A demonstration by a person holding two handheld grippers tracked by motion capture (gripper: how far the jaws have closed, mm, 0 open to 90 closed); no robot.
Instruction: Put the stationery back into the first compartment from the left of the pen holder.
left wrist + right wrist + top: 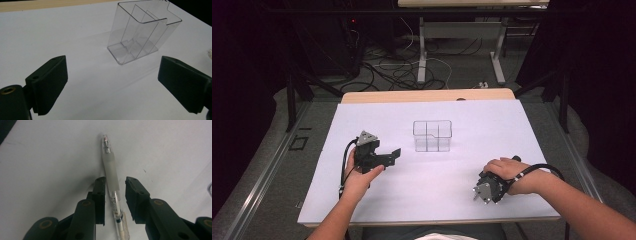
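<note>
We find the work at the pick-up step. The right tool is lowered to the white tabletop, near its front right corner, and straddles a clear pen that lies flat on the sheet. The pen runs lengthwise between the two jaws; one pad sits just beside or against the barrel, while a narrow gap shows at the other. We judge the jaws nearly together but not yet pinching the pen. In the high view the right tool sits low under the person's hand.

The left tool is held above the tabletop with its jaws spread wide and nothing between them, facing a clear divided box. That box stands upright near the middle of the tabletop, well apart from the pen.

In our judgement the next move calls for closing the remaining gap squarely on the barrel, then lifting without letting the pen roll, and carrying it toward a compartment of the box.
</note>
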